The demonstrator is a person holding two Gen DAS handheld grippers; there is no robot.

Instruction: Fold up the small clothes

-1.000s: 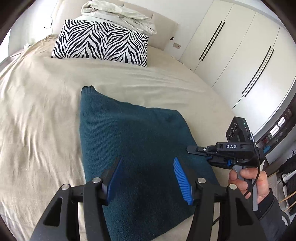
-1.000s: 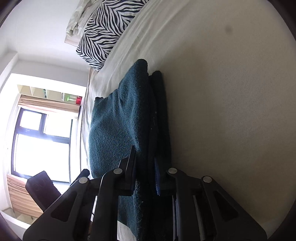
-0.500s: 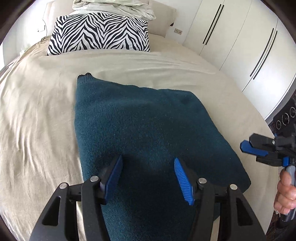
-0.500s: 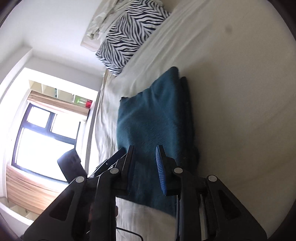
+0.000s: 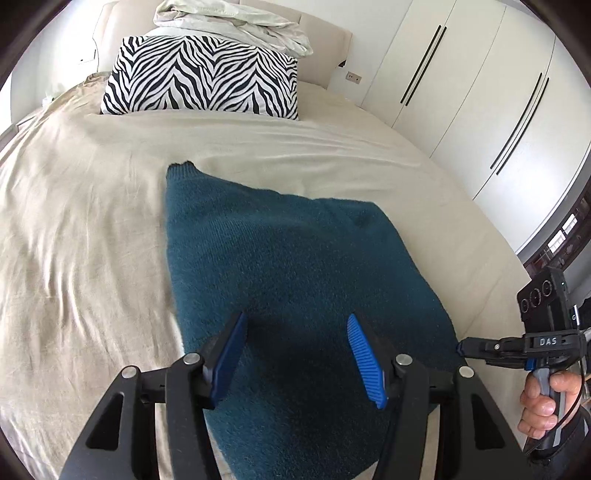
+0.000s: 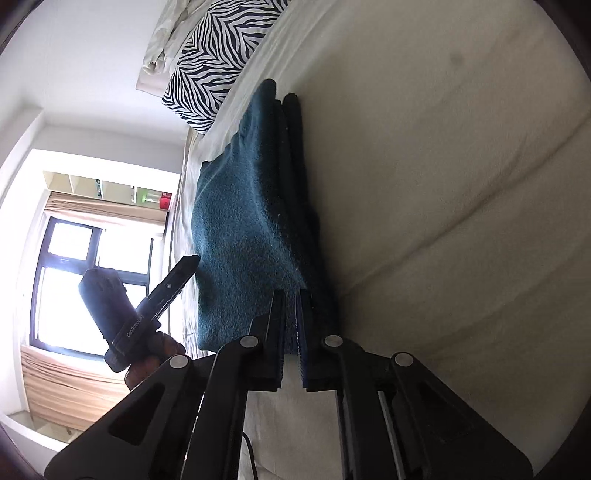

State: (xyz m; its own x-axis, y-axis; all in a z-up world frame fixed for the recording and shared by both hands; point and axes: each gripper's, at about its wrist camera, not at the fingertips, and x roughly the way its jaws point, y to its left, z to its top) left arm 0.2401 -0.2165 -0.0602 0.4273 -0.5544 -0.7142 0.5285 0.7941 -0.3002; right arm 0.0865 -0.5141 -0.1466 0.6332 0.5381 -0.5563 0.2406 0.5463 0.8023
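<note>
The teal sweater's [image 5: 288, 295] near edge was hidden behind the left gripper [image 5: 295, 354]. Whether the right gripper [image 6: 291, 328] pinched that sweater could not be told. Beyond it, the zebra pillow [image 6: 218, 55] was cut off.

This is a bedroom in a home. A wide bed [image 5: 92, 229] is filling most of the left wrist view, its beige sheet lying slightly creased. A zebra-print pillow [image 5: 201, 79] is leaning against the padded headboard [image 5: 325, 35] at the upper middle of the frame, with crumpled pale bedding [image 5: 236, 18] piled on top of it. White built-in wardrobe doors [image 5: 476, 96] with long dark handles are running along the upper right. A wall socket [image 5: 354, 77] is sitting beside the headboard. In the right wrist view, a dark-framed window [image 6: 70, 273] is glowing with daylight at the left, under a tan blind [image 6: 107, 210].
</note>
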